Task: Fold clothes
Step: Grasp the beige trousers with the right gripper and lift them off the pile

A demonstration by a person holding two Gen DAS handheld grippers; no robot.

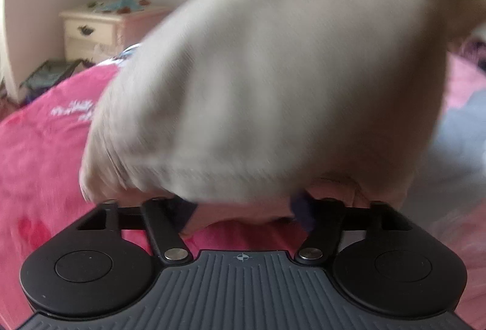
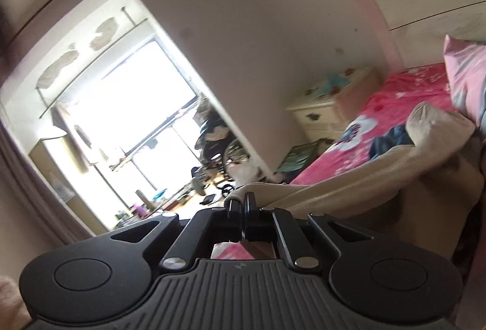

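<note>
The cream garment (image 1: 273,72) hangs lifted above the pink bed (image 1: 45,147), stretched between the two hands, and its long axis runs from the right tool (image 2: 243,202) away and down toward the bed. In the right wrist view that tool's jaws are pressed together on a hem edge of the cloth, which trails off to the right over the bedspread. In the left wrist view the fabric billows directly ahead of the left tool (image 1: 243,208), closer to it than anything else; its fingers stand partly spread with the lower edge of the cloth draped between them. Blur hides whether the pads actually bite the cloth, so I cannot tell if it has a grip. A cream nightstand (image 1: 91,29) stands beyond the bed.
</note>
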